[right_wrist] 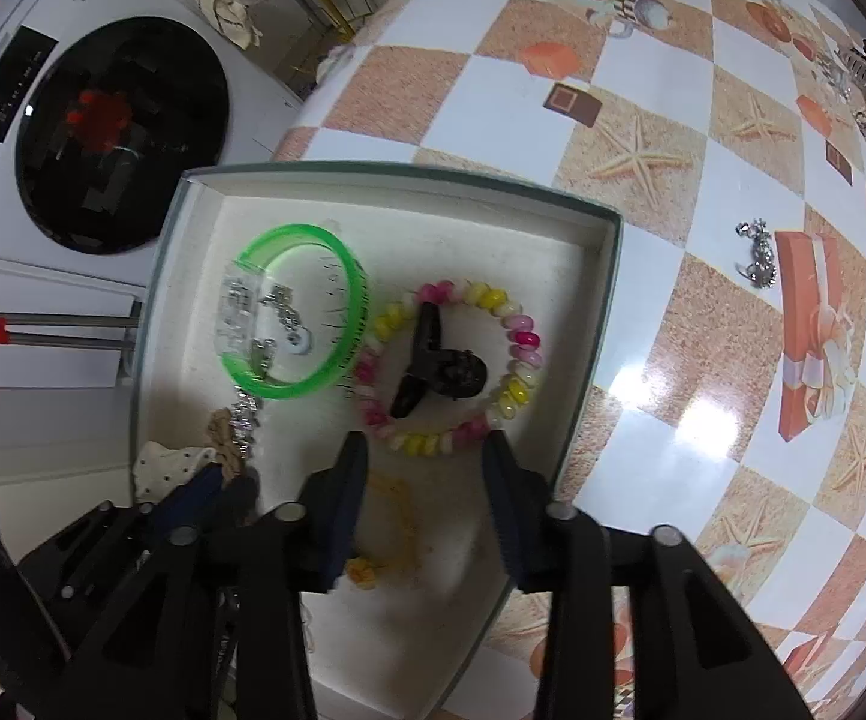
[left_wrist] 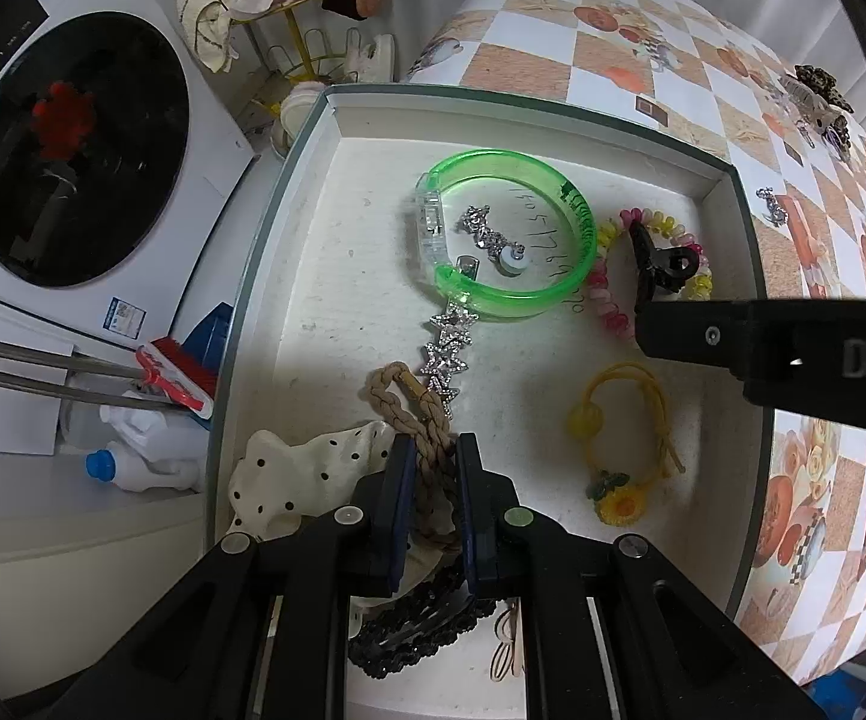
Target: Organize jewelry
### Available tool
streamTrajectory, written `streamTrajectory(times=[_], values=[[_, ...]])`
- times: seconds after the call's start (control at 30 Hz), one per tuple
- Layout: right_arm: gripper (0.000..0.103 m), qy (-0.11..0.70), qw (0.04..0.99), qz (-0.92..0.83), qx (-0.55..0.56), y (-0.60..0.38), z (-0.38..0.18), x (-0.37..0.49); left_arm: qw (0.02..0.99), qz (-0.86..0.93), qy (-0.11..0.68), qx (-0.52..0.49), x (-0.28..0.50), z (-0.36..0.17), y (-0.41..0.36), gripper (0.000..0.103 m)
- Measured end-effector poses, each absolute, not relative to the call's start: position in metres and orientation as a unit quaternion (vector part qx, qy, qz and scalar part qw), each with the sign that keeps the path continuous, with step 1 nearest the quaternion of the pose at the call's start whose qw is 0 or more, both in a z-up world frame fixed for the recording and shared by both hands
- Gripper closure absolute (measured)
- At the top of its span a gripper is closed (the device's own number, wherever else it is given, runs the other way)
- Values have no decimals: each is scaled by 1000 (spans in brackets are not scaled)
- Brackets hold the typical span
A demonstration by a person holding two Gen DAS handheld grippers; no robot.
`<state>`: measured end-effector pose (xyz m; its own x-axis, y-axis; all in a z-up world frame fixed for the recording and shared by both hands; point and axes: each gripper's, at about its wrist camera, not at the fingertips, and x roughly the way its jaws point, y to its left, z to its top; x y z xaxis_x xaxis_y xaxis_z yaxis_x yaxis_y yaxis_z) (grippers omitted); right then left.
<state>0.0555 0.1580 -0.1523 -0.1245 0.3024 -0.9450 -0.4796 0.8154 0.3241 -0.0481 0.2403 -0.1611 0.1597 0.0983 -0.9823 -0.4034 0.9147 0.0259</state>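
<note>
A white box [left_wrist: 337, 120] [right_wrist: 607, 222] holds jewelry: a green bangle [left_wrist: 577, 222] [right_wrist: 346, 258], a rhinestone star clip [left_wrist: 451, 342], a pink-yellow spiral band [right_wrist: 517, 384] around a black claw clip [right_wrist: 451, 372] [left_wrist: 667, 264], and a yellow hair tie [left_wrist: 619, 420]. My left gripper [left_wrist: 436, 462] is shut on a tan braided band [left_wrist: 397, 402] over a polka-dot scrunchie [left_wrist: 301, 468]. My right gripper [right_wrist: 427, 450] is open, hovering above the spiral band; one of its fingers [left_wrist: 703, 336] shows in the left wrist view.
The box sits at the edge of a checkered tablecloth [right_wrist: 643, 120]. A silver earring [right_wrist: 757, 252] [left_wrist: 772, 204] lies on the cloth right of the box. More clips [left_wrist: 817, 96] lie at the far right. A washing machine [left_wrist: 73, 150] stands left of the table.
</note>
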Motion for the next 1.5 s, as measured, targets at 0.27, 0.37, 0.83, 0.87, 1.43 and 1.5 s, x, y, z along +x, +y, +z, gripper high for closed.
streamTrajectory(times=[0.27, 0.37, 0.83, 0.87, 1.43, 1.5], values=[[38, 676, 675, 291, -41, 145, -123, 57, 755, 170, 622, -123, -51, -148, 240, 77], [34, 676, 680, 282, -36, 132, -115, 58, 762, 181, 610, -123, -54, -137, 239, 0], [23, 685, 686, 244, -27, 81, -98, 54, 774, 157, 603, -114, -63, -104, 218, 0], [23, 685, 686, 245, -27, 79, -96, 52, 773, 157, 604, -115, -65, -102, 218, 0], [13, 649, 703, 276, -95, 83, -50, 15, 772, 177, 597, -126, -98, -60, 214, 0], [13, 635, 712, 277, -112, 85, -41, 11, 775, 181, 593, -122, -101, -53, 214, 0]])
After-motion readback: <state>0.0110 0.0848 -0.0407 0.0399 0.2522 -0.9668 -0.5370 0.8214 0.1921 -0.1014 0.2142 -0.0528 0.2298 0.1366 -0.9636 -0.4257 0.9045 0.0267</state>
